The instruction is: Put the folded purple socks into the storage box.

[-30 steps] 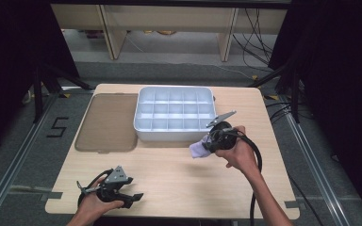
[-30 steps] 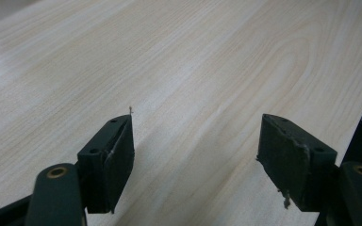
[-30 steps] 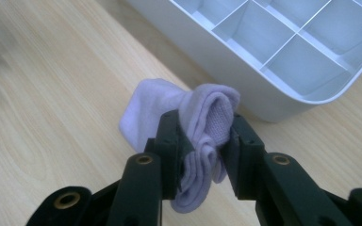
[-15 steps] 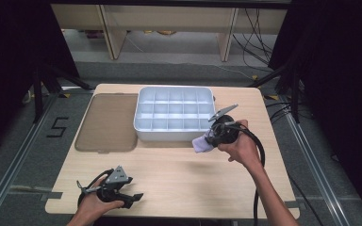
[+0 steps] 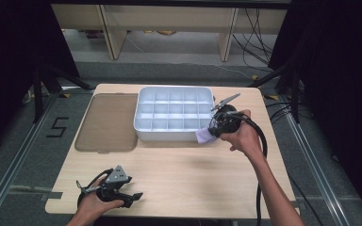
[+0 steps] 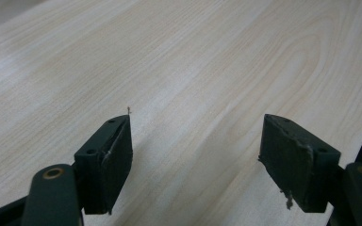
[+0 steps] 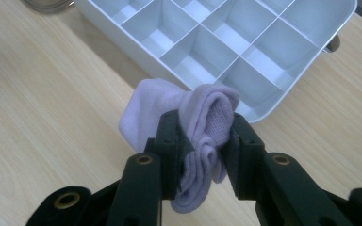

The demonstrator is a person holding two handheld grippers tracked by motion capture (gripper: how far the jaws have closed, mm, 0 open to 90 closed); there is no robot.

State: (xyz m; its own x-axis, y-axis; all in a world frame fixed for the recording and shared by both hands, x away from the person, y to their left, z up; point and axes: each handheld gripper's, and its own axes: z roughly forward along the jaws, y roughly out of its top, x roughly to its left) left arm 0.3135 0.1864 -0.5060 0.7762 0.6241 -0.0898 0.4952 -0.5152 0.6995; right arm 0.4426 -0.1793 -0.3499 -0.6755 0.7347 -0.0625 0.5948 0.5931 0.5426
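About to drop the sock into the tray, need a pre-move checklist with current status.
1. Right gripper jaws clamped on the lilac sock: ok.
2. Sock off the table: cannot tell.
3. Near corner compartments of the white tray empty: ok.
4. Sock over a compartment: not ok, it sits outside the tray's front wall.
5. Left gripper away from the tray, jaws open, nothing between them: ok.

Light wood table (image 5: 179,174): white compartment tray (image 5: 173,114) beside brown lid (image 5: 107,123).

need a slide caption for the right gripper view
Right gripper clamps a folded lilac sock just short of the white divided organizer tray on the wooden table.
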